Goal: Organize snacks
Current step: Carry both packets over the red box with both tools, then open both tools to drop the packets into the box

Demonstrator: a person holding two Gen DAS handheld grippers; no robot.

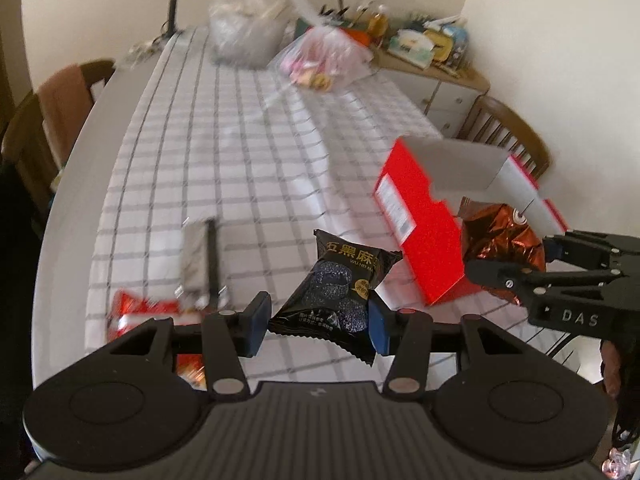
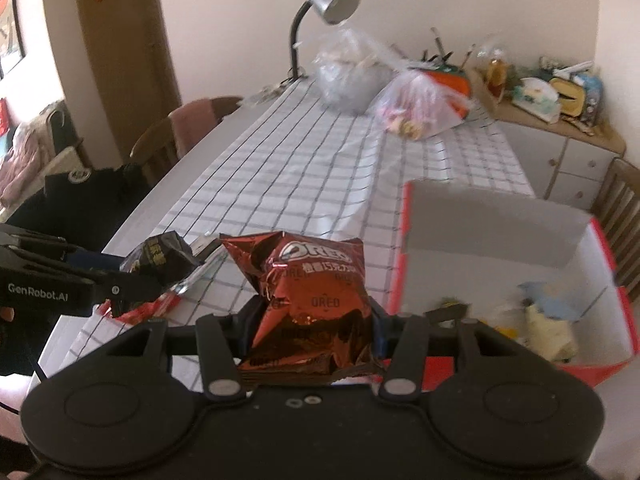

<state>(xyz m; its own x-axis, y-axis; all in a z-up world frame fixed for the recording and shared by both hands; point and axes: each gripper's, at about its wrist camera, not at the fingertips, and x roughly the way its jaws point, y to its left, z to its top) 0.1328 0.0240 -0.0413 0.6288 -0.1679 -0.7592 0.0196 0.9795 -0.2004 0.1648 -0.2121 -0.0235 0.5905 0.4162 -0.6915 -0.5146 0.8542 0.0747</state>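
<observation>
Left hand-held gripper (image 1: pixel 316 322) clamped on black snack packet (image 1: pixel 338 294), held above tabletop (image 1: pixel 240 160). Right hand-held gripper (image 2: pixel 316 322) clamped on Oreo packet (image 2: pixel 308 304), near-left of red box (image 2: pixel 592 364). Box holds few snacks; red packet (image 1: pixel 136 312) remains on tabletop.

You are working in a home dining room. You face a long table (image 2: pixel 224 148) under a white cloth with a dark grid pattern, wooden spindle-back chairs (image 1: pixel 508 132) around it. A silver gooseneck desk lamp (image 2: pixel 328 0) stands at the far end, beside knotted clear plastic bags (image 2: pixel 416 108), and a cluttered wooden-topped sideboard (image 2: pixel 560 136) fills the corner.
</observation>
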